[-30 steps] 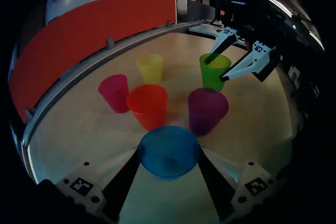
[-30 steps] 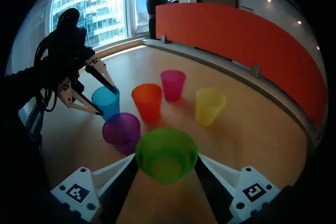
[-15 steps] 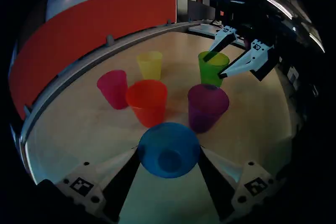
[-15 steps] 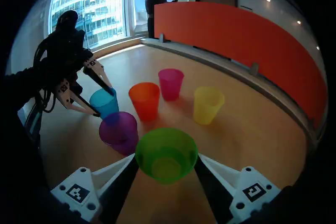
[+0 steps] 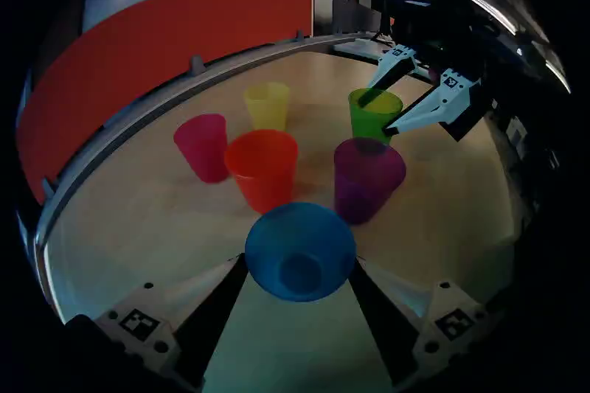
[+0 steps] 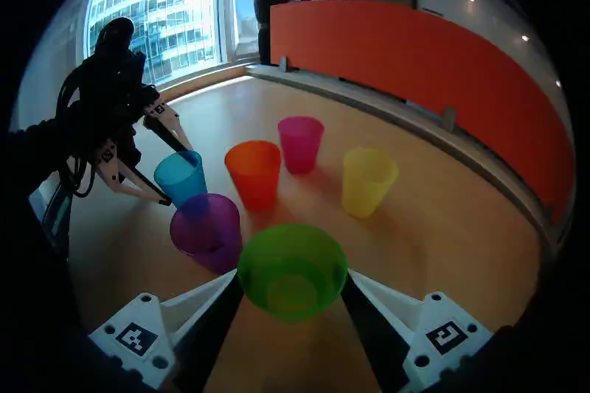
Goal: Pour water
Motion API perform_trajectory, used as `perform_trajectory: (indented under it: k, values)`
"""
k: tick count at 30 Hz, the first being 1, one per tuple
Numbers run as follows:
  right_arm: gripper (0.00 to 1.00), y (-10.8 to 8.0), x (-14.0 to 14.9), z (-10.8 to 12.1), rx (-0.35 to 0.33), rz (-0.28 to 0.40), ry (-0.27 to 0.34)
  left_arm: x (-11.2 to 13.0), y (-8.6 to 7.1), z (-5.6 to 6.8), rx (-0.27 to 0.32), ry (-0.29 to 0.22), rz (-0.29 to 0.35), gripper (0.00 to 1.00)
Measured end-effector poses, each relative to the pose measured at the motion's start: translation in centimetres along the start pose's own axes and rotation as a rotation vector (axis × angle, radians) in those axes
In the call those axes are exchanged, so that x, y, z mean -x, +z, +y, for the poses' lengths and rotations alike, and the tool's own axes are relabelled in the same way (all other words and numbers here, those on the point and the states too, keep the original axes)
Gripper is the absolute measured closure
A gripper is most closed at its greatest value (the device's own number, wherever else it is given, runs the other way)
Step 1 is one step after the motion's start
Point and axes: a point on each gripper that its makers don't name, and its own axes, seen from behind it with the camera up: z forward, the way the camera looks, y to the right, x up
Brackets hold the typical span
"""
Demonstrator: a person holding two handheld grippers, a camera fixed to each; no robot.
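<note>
The left gripper (image 5: 299, 264) is clamped on a translucent blue plastic cup (image 5: 300, 260), one finger on each side of it. In the right gripper view this cup (image 6: 181, 178) now leans further than a second ago, its rim tipped over the mouth of the translucent purple plastic cup (image 6: 205, 225) on the light wooden table (image 6: 442, 238). It stood nearly upright then. In the left gripper view more of its inner bottom now shows. I cannot tell whether water is running out.

The right gripper (image 6: 292, 275) grips a translucent green plastic cup (image 6: 292, 271) as before, level and just behind the purple one. The orange (image 5: 262, 168), pink (image 5: 203, 146) and yellow (image 5: 267, 104) plastic cups stand upright where they were.
</note>
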Motion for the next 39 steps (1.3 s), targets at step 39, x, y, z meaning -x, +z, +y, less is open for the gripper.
perform_trajectory:
  k: [39]
  values:
    - [0.01,-0.1,3.1,-0.4,0.014,-0.021,0.025,2.9,-2.2,0.4,-0.042,-0.036,-0.012,0.04]
